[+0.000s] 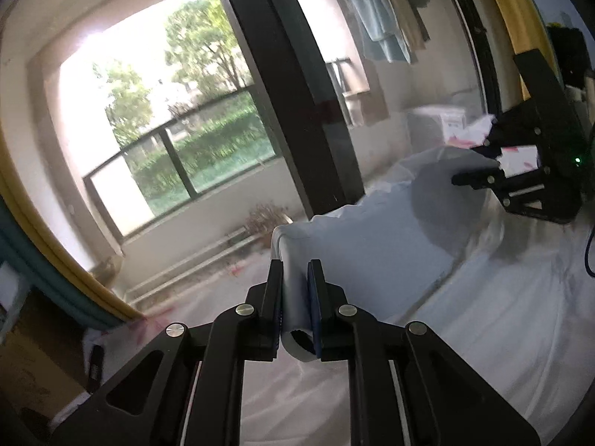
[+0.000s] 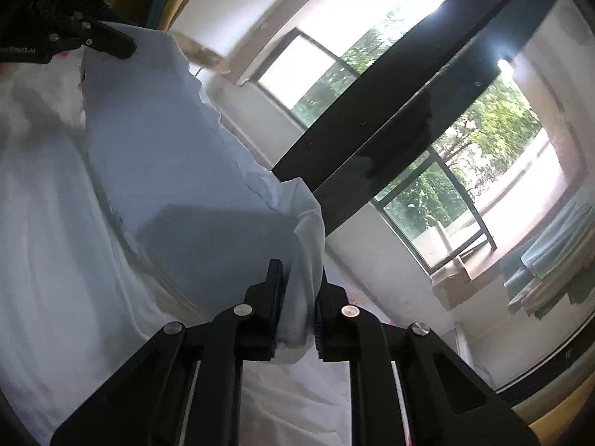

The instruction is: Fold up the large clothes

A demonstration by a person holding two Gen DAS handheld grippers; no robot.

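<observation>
I'm looking along my left gripper (image 1: 295, 297), and its jaws are clamped on a bunched corner of the pale blue garment (image 1: 372, 245); the cloth fills the narrow gap between the pads and curls out beneath them in a small roll. From that pinch the garment stretches away to the right as a raised, taut edge, lifted above the white sheet (image 1: 483, 316) that covers the surface below. At the far end of that edge I can see my right gripper (image 1: 479, 171), dark and a little blurred, with the cloth running right up to its fingertips.

Switching to the right wrist camera: the right gripper (image 2: 299, 301) has its jaws closed on the other corner of the pale blue garment (image 2: 178, 171). The fabric is wedged between the pads and drapes over the right-hand finger, hiding part of it. The garment spreads from here up towards the top left of the view, where the left gripper (image 2: 111, 42) holds the far end. The white sheet (image 2: 44, 260) lies under and left of it, wrinkled.

So the garment hangs between my two grippers, held by one edge, its body sloping down onto the sheet. Beyond it stands a dark window frame (image 1: 297, 85) with green trees (image 1: 200, 48) outside, and pale clothes hanging (image 1: 375, 11) near the top of the left view.
</observation>
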